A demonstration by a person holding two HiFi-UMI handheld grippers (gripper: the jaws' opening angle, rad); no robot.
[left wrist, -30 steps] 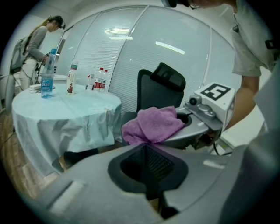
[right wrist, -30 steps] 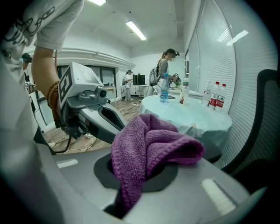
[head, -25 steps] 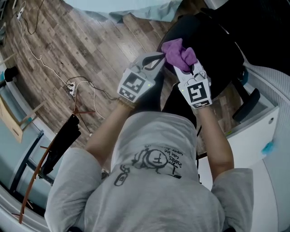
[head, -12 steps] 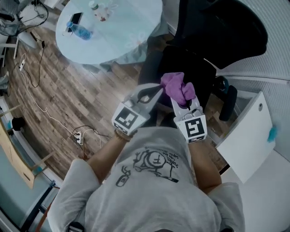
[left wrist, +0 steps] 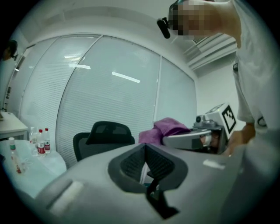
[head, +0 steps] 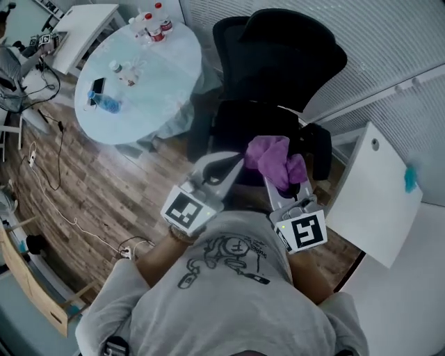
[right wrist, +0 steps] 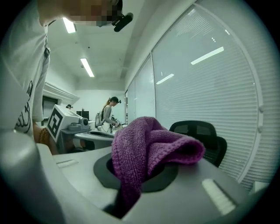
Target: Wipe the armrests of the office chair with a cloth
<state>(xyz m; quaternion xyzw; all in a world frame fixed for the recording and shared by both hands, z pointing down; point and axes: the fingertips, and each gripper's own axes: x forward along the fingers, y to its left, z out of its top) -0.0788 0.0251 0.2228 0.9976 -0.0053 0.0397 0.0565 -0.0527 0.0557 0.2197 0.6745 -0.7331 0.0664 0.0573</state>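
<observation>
1. I see a round pale-blue glass worktop [head: 149, 76] at upper left, carrying red-capped clear bottles [head: 154, 19] and a dark flat phone [head: 98, 85].
2. A white cable with power strip [head: 127, 247] lies on the grey-brown wood-plank floor [head: 83, 188].
3. A flat white cabinet panel [head: 368, 195] stands at right.

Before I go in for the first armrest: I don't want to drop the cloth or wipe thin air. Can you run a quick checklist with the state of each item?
1. Cloth gripped by the right tongs: ok, jaws shut on it.
2. Enough cloth free to wipe with: ok, a purple wad bulges past the tips.
3. Left tongs free to help: ok, shut with nothing between them.
4. Office chair ahead: ok, seat toward the person.
5. Cloth on an armrest: not ok, it is held in the air short of the chair.
6. Which armrest needs wiping most: cannot tell.
</observation>
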